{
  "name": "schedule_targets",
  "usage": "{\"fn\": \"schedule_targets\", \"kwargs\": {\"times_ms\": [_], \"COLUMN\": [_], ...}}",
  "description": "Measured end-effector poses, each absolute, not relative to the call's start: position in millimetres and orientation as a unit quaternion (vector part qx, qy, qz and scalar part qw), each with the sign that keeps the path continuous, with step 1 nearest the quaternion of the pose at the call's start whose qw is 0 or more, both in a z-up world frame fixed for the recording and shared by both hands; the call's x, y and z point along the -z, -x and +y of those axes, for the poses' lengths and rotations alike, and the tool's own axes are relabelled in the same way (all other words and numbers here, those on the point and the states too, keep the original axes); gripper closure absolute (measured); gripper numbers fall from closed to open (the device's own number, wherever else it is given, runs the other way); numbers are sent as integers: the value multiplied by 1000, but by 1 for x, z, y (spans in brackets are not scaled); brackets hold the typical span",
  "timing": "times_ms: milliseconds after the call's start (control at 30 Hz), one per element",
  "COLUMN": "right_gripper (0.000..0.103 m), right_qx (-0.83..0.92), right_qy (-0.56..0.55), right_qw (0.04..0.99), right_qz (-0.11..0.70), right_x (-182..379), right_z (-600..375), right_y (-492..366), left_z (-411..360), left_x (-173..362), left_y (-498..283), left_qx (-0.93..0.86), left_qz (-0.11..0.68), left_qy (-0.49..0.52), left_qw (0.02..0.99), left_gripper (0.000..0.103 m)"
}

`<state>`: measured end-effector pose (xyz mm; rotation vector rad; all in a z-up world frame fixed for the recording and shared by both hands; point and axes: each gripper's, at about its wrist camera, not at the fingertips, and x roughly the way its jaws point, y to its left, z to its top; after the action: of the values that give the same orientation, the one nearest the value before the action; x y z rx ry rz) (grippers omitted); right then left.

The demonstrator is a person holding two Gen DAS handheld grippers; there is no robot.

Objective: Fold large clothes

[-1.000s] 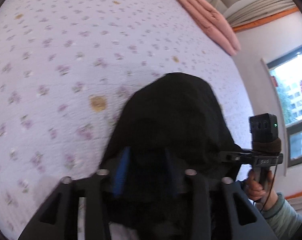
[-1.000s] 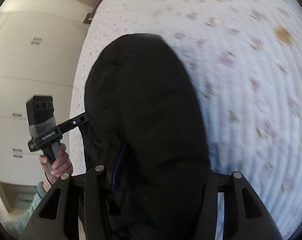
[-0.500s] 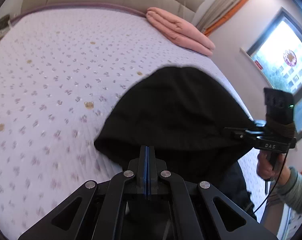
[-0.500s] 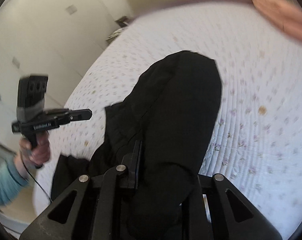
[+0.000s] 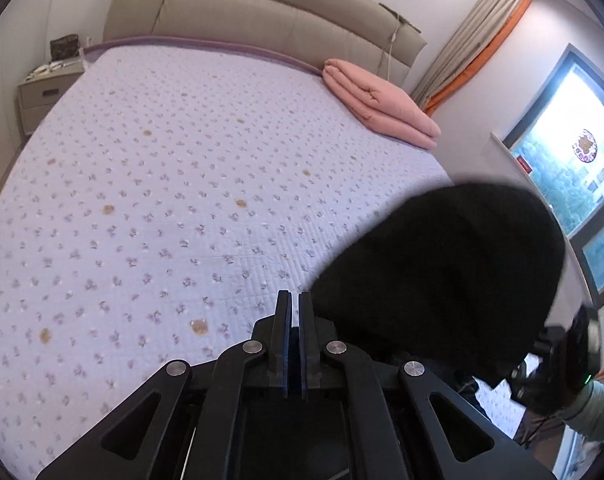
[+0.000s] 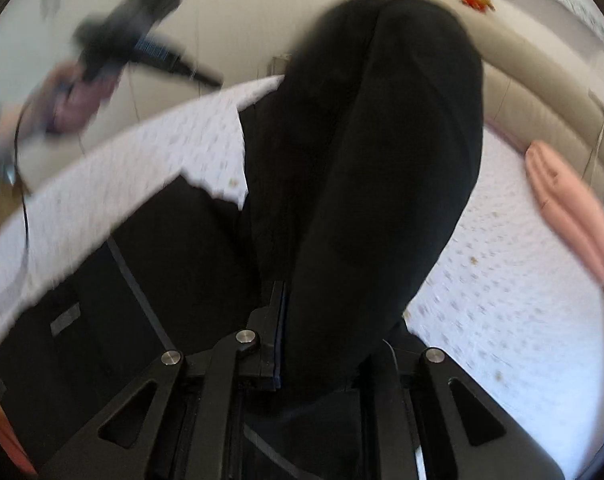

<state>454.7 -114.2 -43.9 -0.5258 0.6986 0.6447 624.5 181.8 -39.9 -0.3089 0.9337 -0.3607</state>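
A large black garment (image 6: 374, 152) hangs from my right gripper (image 6: 290, 300), which is shut on its cloth and holds it up above the bed; the rest trails down over the bed edge (image 6: 142, 280). In the left wrist view the same garment (image 5: 454, 276) bulges at the right, lifted off the bed. My left gripper (image 5: 295, 300) is shut with its pads together and nothing between them, over the lilac flowered bedspread (image 5: 174, 184). The left gripper also shows blurred at upper left in the right wrist view (image 6: 142, 32).
A folded pink quilt (image 5: 378, 104) lies at the far right corner of the bed by the beige padded headboard (image 5: 262, 20). A nightstand (image 5: 46, 88) stands at far left. A window (image 5: 574, 168) and curtain are on the right wall.
My left gripper has let go of the black garment, closed empty and swung left and up. My right gripper has lifted the garment higher, off the bedspread.
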Motion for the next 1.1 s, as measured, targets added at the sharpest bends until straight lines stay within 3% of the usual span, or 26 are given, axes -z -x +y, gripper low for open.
{"fn": "schedule_targets", "kwargs": {"times_ms": [167, 233, 300, 400, 467, 533, 567, 733, 1000, 1033, 1067, 1100], "right_gripper": [85, 81, 77, 76, 68, 46, 43, 41, 41, 45, 57, 86], "right_qx": [-257, -231, -208, -188, -195, -217, -225, -250, -227, -233, -236, -239], "right_qy": [351, 379, 380, 290, 204, 99, 49, -177, -297, -303, -304, -299], "right_qw": [832, 821, 818, 831, 844, 849, 848, 777, 729, 725, 722, 722], "right_qz": [345, 360, 379, 436, 455, 472, 478, 550, 573, 572, 575, 576], "right_x": [76, 87, 94, 88, 78, 69, 70, 114, 154, 161, 162, 164], "right_z": [-143, -159, -176, -208, -222, -224, -219, -213, -212, -208, -203, -200], "right_y": [-393, -382, -372, -376, -383, -392, -393, -416, -429, -433, -437, -437], "left_z": [155, 138, 117, 82, 63, 48, 41, 44, 65, 65, 66, 67], "left_x": [29, 33, 44, 80, 107, 141, 163, 182, 149, 141, 134, 129], "left_y": [-606, -600, -594, -572, -549, -527, -512, -480, -468, -466, -463, -461], "left_qx": [208, 229, 255, 291, 292, 275, 267, 243, 234, 234, 235, 234], "left_qz": [450, 457, 476, 524, 554, 591, 610, 611, 583, 575, 567, 563], "left_qy": [129, 130, 128, 119, 115, 112, 125, 174, 184, 185, 188, 190], "left_qw": [859, 849, 832, 791, 771, 750, 735, 733, 756, 762, 767, 770], "left_gripper": [94, 86, 85, 85, 85, 85, 85, 85, 85, 85, 85, 85]}}
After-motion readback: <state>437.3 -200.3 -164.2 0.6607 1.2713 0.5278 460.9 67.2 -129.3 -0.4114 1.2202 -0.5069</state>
